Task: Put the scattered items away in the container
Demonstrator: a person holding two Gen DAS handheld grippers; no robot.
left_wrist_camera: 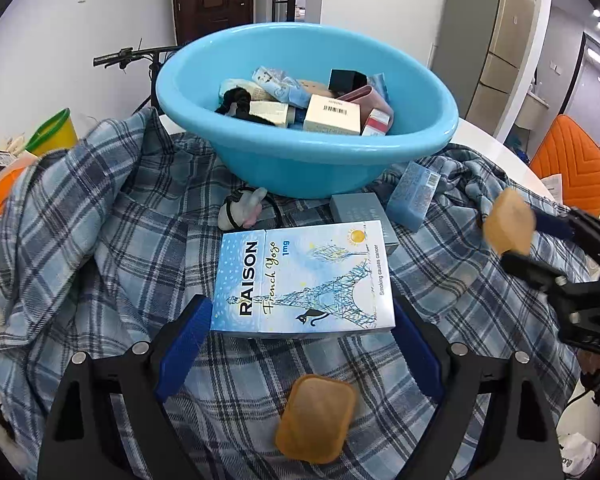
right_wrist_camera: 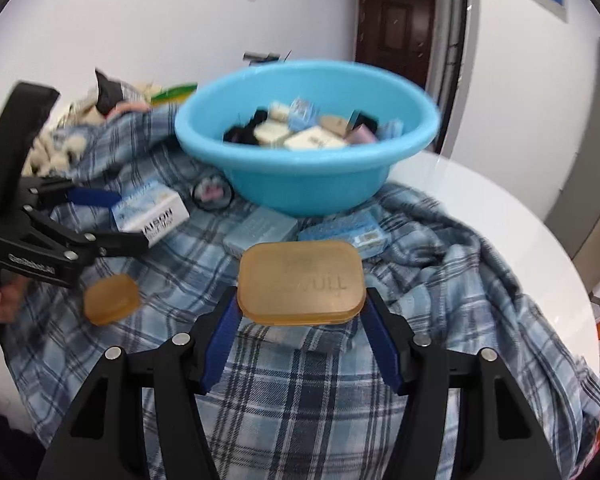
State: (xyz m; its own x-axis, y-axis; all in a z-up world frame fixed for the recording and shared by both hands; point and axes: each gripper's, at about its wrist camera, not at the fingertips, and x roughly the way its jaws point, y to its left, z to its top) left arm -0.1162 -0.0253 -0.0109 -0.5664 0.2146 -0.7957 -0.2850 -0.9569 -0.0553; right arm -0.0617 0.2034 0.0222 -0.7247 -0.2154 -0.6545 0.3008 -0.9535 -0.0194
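Observation:
My left gripper (left_wrist_camera: 300,320) is shut on a light blue RAISON box (left_wrist_camera: 304,280), which spans its wide-set pads above the plaid cloth. In the right wrist view that box (right_wrist_camera: 152,216) sits in the left gripper (right_wrist_camera: 120,220) at the left. My right gripper (right_wrist_camera: 300,300) is shut on an amber soap bar (right_wrist_camera: 300,284), held flat in front of the blue basin (right_wrist_camera: 308,192). The basin (left_wrist_camera: 308,160) holds several boxes and a black hair tie. A second amber soap bar (left_wrist_camera: 316,420) lies on the cloth, near my left gripper.
Just before the basin lie a grey box (left_wrist_camera: 360,208), a blue packet (left_wrist_camera: 414,196) and a hair tie with a pale charm (left_wrist_camera: 244,208). The plaid cloth (left_wrist_camera: 100,240) covers a white round table (right_wrist_camera: 500,208). An orange chair (left_wrist_camera: 572,164) stands at the right and a yellow cup (left_wrist_camera: 56,132) at the left.

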